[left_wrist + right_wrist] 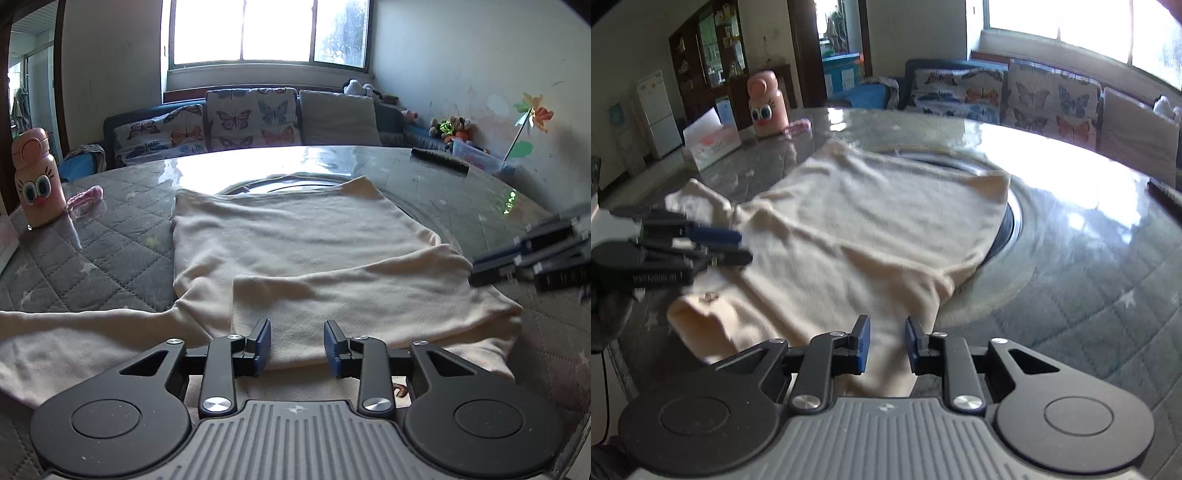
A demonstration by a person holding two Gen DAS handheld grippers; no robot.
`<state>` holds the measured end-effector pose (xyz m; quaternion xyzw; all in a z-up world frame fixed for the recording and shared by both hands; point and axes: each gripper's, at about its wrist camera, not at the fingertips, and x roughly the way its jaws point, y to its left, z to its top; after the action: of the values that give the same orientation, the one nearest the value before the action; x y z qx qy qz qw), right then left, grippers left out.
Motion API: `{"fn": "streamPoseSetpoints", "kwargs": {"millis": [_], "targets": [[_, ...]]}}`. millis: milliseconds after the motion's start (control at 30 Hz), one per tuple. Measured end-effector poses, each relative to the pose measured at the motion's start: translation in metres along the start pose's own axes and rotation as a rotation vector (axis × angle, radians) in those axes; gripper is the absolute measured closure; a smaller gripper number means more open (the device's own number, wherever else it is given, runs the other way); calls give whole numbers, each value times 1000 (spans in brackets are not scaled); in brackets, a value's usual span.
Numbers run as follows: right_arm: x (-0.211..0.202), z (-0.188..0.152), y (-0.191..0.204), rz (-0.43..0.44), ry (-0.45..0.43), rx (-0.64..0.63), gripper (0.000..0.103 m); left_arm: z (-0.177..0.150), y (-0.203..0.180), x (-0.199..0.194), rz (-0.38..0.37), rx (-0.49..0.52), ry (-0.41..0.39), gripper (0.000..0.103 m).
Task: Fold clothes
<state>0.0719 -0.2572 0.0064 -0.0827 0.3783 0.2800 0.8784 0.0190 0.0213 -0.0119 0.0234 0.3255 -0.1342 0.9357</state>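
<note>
Cream long-sleeve top [295,236] lies flat on the round glass-topped table [461,184], one sleeve already folded across the body, the other sleeve trailing out past the left gripper. Left gripper [297,345] sits over the top's near edge, jaws narrow with nothing pinched; right gripper [887,345] sits over the folded sleeve's end, jaws also narrow and empty. Looks like mid-fold: the next move probably calls for pinching the loose sleeve and laying it across the body.

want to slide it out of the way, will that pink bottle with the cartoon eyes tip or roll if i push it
The pink bottle stands upright and is tall for its base, so a push near the cap would probably tip it. Its round body would likely roll once down. The table looks glossy, so a low push should slide it.
</note>
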Motion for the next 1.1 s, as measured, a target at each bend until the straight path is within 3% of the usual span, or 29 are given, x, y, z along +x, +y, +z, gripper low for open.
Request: {"fn": "streamPoseSetpoints", "kwargs": {"millis": [167,433,567,733,900,1100], "targets": [[13,17,-6,-5,-38,14,82,10,4,-2,0,-27,-28,69],[30,18,-8,-14,-19,8,81,7,15,6,19,-55,-9,69],[25,21,4,-9,-32,-37,69,3,17,-1,20,-67,-13,69],[32,29,30,42,-23,-103,68,-3,25,-16,38,-96,-34,69],[49,37,58,87,-11,-165,68,-8,48,-38,102,-139,-63,67],[69,50,89,142,-14,-208,68,-19,92,-56,244,-240,-71,61]]}}
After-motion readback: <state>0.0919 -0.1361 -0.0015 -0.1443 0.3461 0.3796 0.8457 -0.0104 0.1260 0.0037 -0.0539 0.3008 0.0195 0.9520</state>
